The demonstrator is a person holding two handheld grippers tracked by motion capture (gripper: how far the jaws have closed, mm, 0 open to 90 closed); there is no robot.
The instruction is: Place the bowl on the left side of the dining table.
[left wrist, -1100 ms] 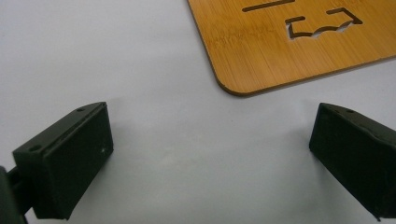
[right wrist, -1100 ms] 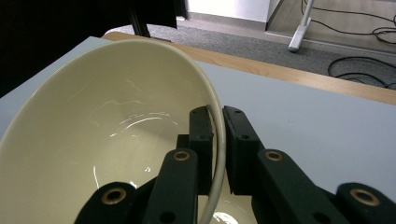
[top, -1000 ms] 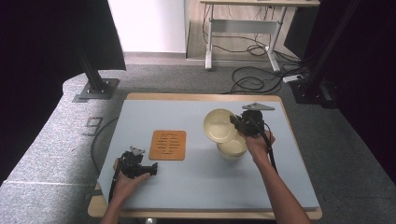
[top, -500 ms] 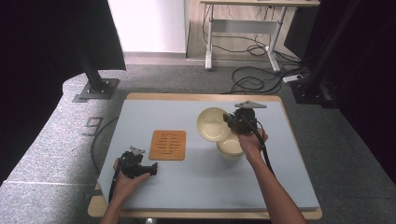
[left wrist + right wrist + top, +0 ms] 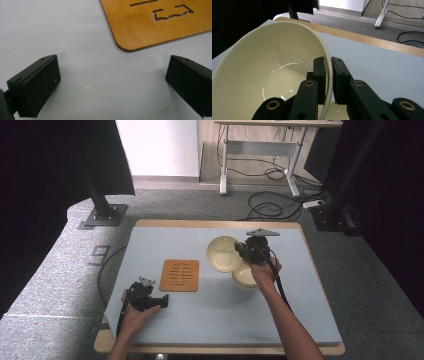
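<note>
High view: even overhead light on the table (image 5: 200, 320), dark at left and right edges, image soft. Left gripper view: bright, sharp on the wooden mat (image 5: 160, 25); faint shadows under the black jaws. Right gripper view: highlights streak the cream bowl (image 5: 262, 75); upper left black.

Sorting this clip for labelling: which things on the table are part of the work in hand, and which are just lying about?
In the job:
- right gripper, shut on the rim of the tilted cream bowl
- second cream bowl below the right hand

Lying about:
- bamboo trivet, flat on the table mat
- left gripper, open, resting near the trivet's corner
</note>
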